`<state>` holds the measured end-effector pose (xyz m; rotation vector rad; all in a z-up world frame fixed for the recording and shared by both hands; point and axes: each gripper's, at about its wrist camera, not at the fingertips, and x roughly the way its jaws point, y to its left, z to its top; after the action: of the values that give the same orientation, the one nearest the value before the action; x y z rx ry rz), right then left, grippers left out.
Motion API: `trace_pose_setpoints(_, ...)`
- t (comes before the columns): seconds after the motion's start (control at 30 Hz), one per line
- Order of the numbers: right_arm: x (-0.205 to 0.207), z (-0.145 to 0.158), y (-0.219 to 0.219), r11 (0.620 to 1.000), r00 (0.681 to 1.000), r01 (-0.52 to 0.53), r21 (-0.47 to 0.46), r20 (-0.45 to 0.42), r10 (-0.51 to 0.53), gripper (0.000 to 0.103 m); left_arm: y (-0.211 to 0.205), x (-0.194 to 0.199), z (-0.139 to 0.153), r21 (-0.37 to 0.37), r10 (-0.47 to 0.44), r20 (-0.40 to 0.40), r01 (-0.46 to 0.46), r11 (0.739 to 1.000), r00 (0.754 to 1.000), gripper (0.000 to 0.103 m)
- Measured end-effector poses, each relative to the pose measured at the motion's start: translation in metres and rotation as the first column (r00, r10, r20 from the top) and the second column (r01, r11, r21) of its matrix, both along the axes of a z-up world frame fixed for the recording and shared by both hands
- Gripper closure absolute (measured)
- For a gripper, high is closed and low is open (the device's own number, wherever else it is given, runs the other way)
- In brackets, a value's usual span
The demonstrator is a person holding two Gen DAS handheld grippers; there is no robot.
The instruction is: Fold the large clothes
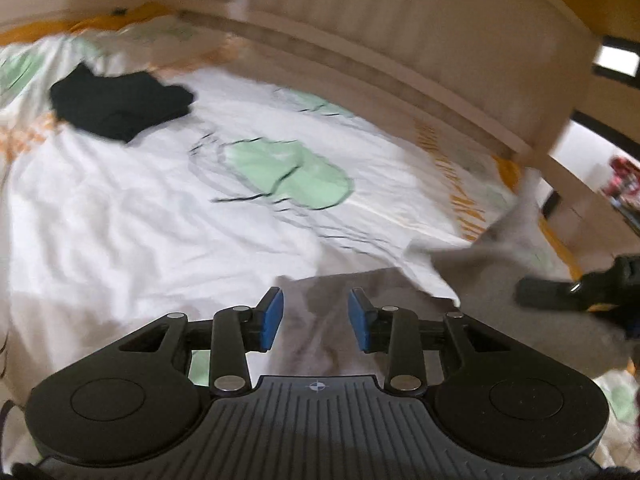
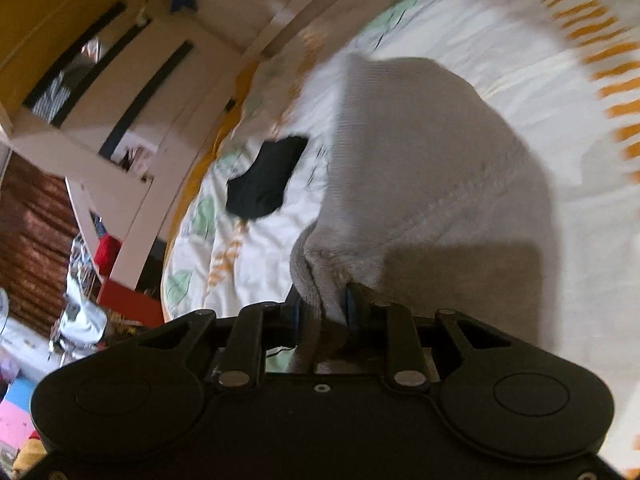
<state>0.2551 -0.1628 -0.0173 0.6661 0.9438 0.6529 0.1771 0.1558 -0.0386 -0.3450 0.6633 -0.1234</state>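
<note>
Right wrist view: right gripper point(image 2: 323, 308) clamps grey garment point(image 2: 420, 152) edge, lifting it for folding. Left gripper point(image 1: 315, 318) gapes, empty, above the cloth; black garment point(image 1: 120, 104) apart on bedsheet point(image 1: 120, 208).

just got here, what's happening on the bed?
A person with two handheld grippers is folding a grey garment on the printed bedsheet. The right gripper has its jaws shut on a bunched edge. The left gripper hovers open over another part. A folded black garment lies farther off.

Grey garment point(image 2: 420, 152), black cloth point(image 1: 120, 104), green-leaf-printed white sheet point(image 1: 120, 208).
</note>
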Motion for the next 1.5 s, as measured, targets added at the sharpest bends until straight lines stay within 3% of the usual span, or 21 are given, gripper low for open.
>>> trace_pose_setpoints(0.13, 0.011, -0.030, 0.049, 0.999, 0.998, -0.047, -0.018, -0.033, 0.046, 0.070, 0.014, 0.004, -0.016, -0.087, 0.049, -0.060, -0.054, 0.995, 0.997, 0.068)
trace_pose_setpoints(0.33, 0.006, -0.071, 0.087, 0.995, 0.997, -0.065, -0.082, -0.048, 0.061, 0.069, 0.028, 0.000, -0.018, -0.150, 0.083, -0.062, -0.091, 0.984, 0.995, 0.068)
trace_pose_setpoints(0.43, 0.001, -0.076, 0.098, 0.989, 0.995, -0.097, -0.115, 0.004, 0.098, 0.058, 0.032, 0.000, -0.021, -0.186, 0.079, -0.065, -0.090, 0.978, 0.995, 0.065)
trace_pose_setpoints(0.57, -0.006, -0.060, 0.098, 0.987, 0.988, -0.132, -0.089, 0.073, 0.139, 0.035, 0.034, -0.001, -0.022, -0.213, 0.048, -0.049, -0.058, 0.975, 0.998, 0.048)
trace_pose_setpoints(0.7, -0.028, -0.024, 0.077, 0.985, 0.966, -0.136, -0.108, 0.208, 0.156, 0.030, 0.032, -0.001, -0.019, -0.221, 0.022, -0.050, -0.033, 0.975, 0.998, 0.043)
trace_pose_setpoints(0.8, -0.053, -0.004, 0.065, 0.972, 0.933, -0.121, -0.202, 0.312, 0.182, 0.024, 0.028, -0.001, -0.019, -0.229, -0.005, -0.067, -0.011, 0.973, 0.998, 0.043)
trace_pose_setpoints(0.87, -0.075, 0.001, 0.064, 0.946, 0.899, -0.119, -0.303, 0.372, 0.232, 0.022, 0.025, -0.002, -0.018, -0.234, -0.029, -0.081, 0.009, 0.972, 0.996, 0.043)
trace_pose_setpoints(1.0, -0.122, -0.010, 0.070, 0.849, 0.819, -0.115, -0.515, 0.435, 0.374, 0.020, 0.016, -0.005, -0.018, -0.218, -0.090, -0.117, 0.063, 0.974, 0.989, 0.043)
trace_pose_setpoints(1.1, -0.149, -0.026, 0.081, 0.755, 0.763, -0.074, -0.651, 0.451, 0.464, 0.020, 0.009, -0.008, -0.020, -0.208, -0.135, -0.140, 0.104, 0.972, 0.981, 0.043)
trace_pose_setpoints(1.17, -0.160, -0.037, 0.096, 0.669, 0.710, -0.028, -0.743, 0.457, 0.536, 0.021, 0.006, -0.010, -0.021, -0.202, -0.146, -0.151, 0.114, 0.973, 0.978, 0.043)
trace_pose_setpoints(1.23, -0.166, -0.044, 0.112, 0.614, 0.654, 0.008, -0.789, 0.469, 0.594, 0.021, 0.006, -0.011, -0.022, -0.200, -0.147, -0.160, 0.114, 0.973, 0.976, 0.043)
trace_pose_setpoints(1.3, -0.166, -0.050, 0.125, 0.586, 0.619, 0.029, -0.810, 0.475, 0.626, 0.021, 0.006, -0.011, -0.021, -0.210, -0.147, -0.165, 0.111, 0.971, 0.975, 0.043)
trace_pose_setpoints(1.43, -0.159, -0.069, 0.158, 0.484, 0.538, 0.092, -0.871, 0.452, 0.712, 0.023, 0.008, -0.007, -0.020, -0.233, -0.149, -0.182, 0.104, 0.967, 0.972, 0.043)
trace_pose_setpoints(1.5, -0.160, -0.075, 0.165, 0.468, 0.499, 0.100, -0.878, 0.451, 0.740, 0.038, 0.010, -0.002, -0.018, -0.247, -0.160, -0.189, 0.111, 0.963, 0.969, 0.043)
